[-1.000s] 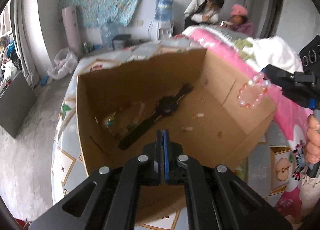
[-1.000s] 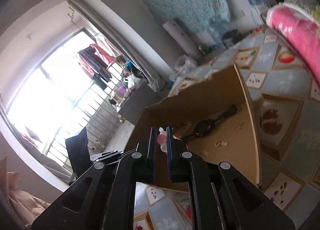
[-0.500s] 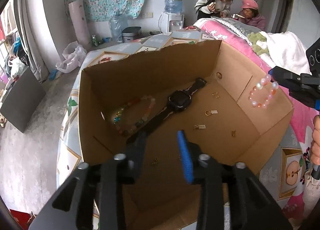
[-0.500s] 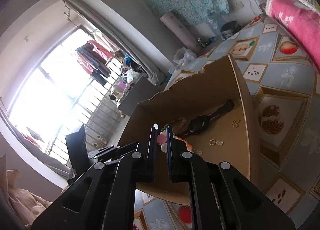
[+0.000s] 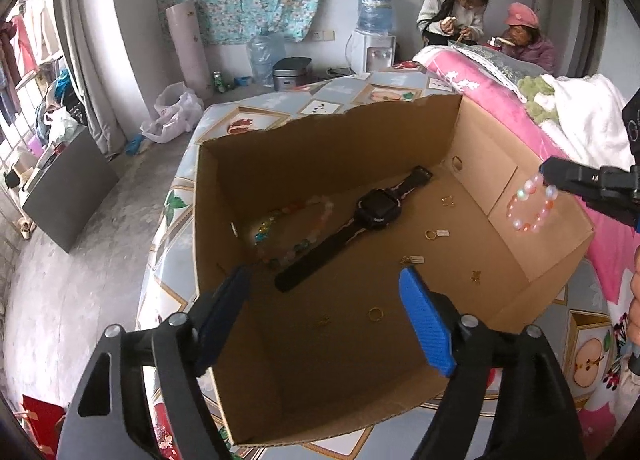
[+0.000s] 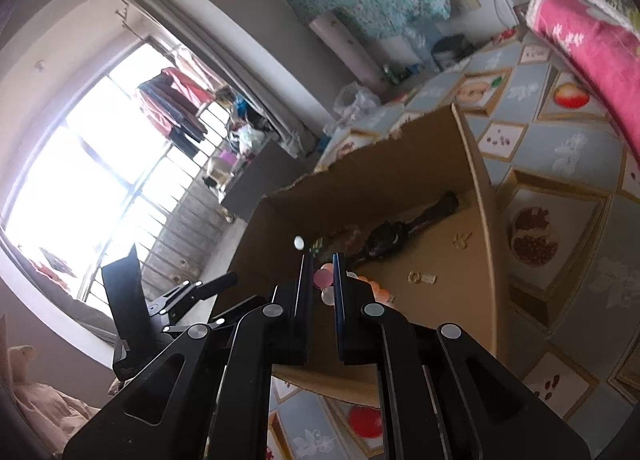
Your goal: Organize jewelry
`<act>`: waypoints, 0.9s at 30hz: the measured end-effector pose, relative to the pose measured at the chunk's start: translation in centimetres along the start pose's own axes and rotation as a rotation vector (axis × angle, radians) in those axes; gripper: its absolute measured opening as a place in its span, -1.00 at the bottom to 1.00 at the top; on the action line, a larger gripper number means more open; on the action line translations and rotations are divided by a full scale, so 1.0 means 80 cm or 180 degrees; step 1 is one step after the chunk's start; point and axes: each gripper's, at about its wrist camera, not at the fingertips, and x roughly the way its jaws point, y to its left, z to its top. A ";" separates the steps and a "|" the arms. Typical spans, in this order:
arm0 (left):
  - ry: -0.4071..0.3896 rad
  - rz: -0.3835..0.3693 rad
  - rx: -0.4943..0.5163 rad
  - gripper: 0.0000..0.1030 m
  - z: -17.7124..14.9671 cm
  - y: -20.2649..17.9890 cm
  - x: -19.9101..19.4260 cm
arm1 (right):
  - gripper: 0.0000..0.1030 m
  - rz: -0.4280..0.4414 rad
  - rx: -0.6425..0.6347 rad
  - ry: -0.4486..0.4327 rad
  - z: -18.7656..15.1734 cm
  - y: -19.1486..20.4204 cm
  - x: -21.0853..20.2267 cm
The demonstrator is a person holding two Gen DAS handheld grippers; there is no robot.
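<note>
An open cardboard box (image 5: 248, 171) stands on a patterned bed. On its floor lie a black watch (image 5: 376, 207), a coloured bead necklace (image 5: 296, 227) and several small gold pieces, among them a ring (image 5: 375, 314) and a tagged ring (image 5: 431, 235). My left gripper (image 5: 324, 300) hangs over the box's near edge, its jaws opening, with nothing between them. My right gripper (image 6: 323, 272) is shut on a pink bead bracelet (image 5: 530, 205), which dangles above the box's right wall. The bracelet's beads (image 6: 323, 279) show between the pads in the right wrist view.
A pink blanket (image 5: 480, 79) and white cloth (image 5: 580, 115) lie along the right of the box. Two people (image 5: 456, 7) sit at the far right by a water dispenser (image 5: 374, 35). A grey cabinet (image 5: 68, 187) and a bright window (image 6: 92, 163) are at the left.
My left gripper has gone from shut to wide open above the box. The right gripper still holds the pink bracelet beside the box's right wall, little moved.
</note>
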 end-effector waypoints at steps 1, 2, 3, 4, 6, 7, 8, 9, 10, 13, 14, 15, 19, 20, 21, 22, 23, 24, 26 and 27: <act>-0.0013 -0.0009 -0.0027 0.51 -0.001 0.003 -0.002 | -0.85 0.0067 0.0065 0.0103 0.001 0.000 0.008; -0.0027 -0.0014 -0.0044 0.51 -0.001 0.005 -0.003 | -0.85 0.0101 0.0096 0.0159 0.001 0.001 0.013; -0.0049 -0.0015 -0.0071 0.52 -0.001 0.008 -0.006 | -0.84 0.0154 0.0132 0.0267 0.000 0.003 0.023; -0.0059 -0.0015 -0.0080 0.53 -0.002 0.009 -0.007 | -0.81 0.0173 0.0142 0.0340 -0.001 0.005 0.029; -0.0096 -0.0021 -0.0093 0.53 -0.003 0.014 -0.011 | -0.78 0.0043 0.0102 0.0420 -0.004 0.011 0.040; -0.0113 -0.0015 -0.0094 0.54 -0.004 0.016 -0.014 | -0.70 -0.0117 0.0048 0.0423 -0.004 0.013 0.044; -0.0120 -0.0009 -0.0098 0.54 -0.005 0.017 -0.015 | -0.68 -0.0312 -0.0032 0.0387 -0.005 0.015 0.044; -0.0129 -0.0018 -0.0108 0.54 -0.006 0.019 -0.016 | -0.66 -0.0479 -0.0095 0.0341 -0.006 0.016 0.043; -0.0145 -0.0060 -0.0123 0.54 -0.006 0.022 -0.018 | -0.64 -0.0596 -0.0132 0.0296 -0.008 0.017 0.039; -0.0177 -0.0036 -0.0133 0.56 -0.007 0.023 -0.022 | -0.58 -0.0653 -0.0124 0.0188 -0.010 0.016 0.023; -0.0201 -0.0010 -0.0149 0.56 -0.007 0.025 -0.025 | -0.53 -0.0695 -0.0139 0.0144 -0.010 0.015 0.016; -0.0216 -0.0020 -0.0170 0.56 -0.007 0.027 -0.026 | -0.51 -0.0732 -0.0153 0.0101 -0.010 0.015 0.010; -0.0254 0.0016 -0.0229 0.59 -0.007 0.032 -0.032 | -0.32 -0.0945 -0.0252 -0.0196 -0.008 0.022 -0.026; -0.0253 0.0040 -0.0235 0.59 -0.008 0.033 -0.033 | -0.18 -0.1008 -0.0274 -0.0266 -0.007 0.022 -0.034; -0.0248 0.0056 -0.0249 0.60 -0.009 0.035 -0.034 | -0.10 -0.1094 -0.0298 -0.0344 -0.007 0.023 -0.041; -0.0239 0.0070 -0.0269 0.60 -0.010 0.037 -0.034 | 0.00 -0.1230 -0.0340 -0.0440 -0.008 0.022 -0.050; -0.0233 0.0079 -0.0284 0.61 -0.011 0.037 -0.034 | 0.05 -0.1326 -0.0355 -0.0485 -0.007 0.023 -0.053; -0.0227 0.0088 -0.0305 0.62 -0.012 0.039 -0.035 | 0.07 -0.1422 -0.0349 -0.0509 -0.007 0.019 -0.056; -0.0217 0.0110 -0.0334 0.63 -0.013 0.041 -0.036 | 0.10 -0.1517 -0.0239 -0.0499 -0.008 0.006 -0.058; -0.0208 0.0132 -0.0344 0.64 -0.014 0.042 -0.035 | 0.10 -0.1528 -0.0191 -0.0483 -0.009 0.001 -0.056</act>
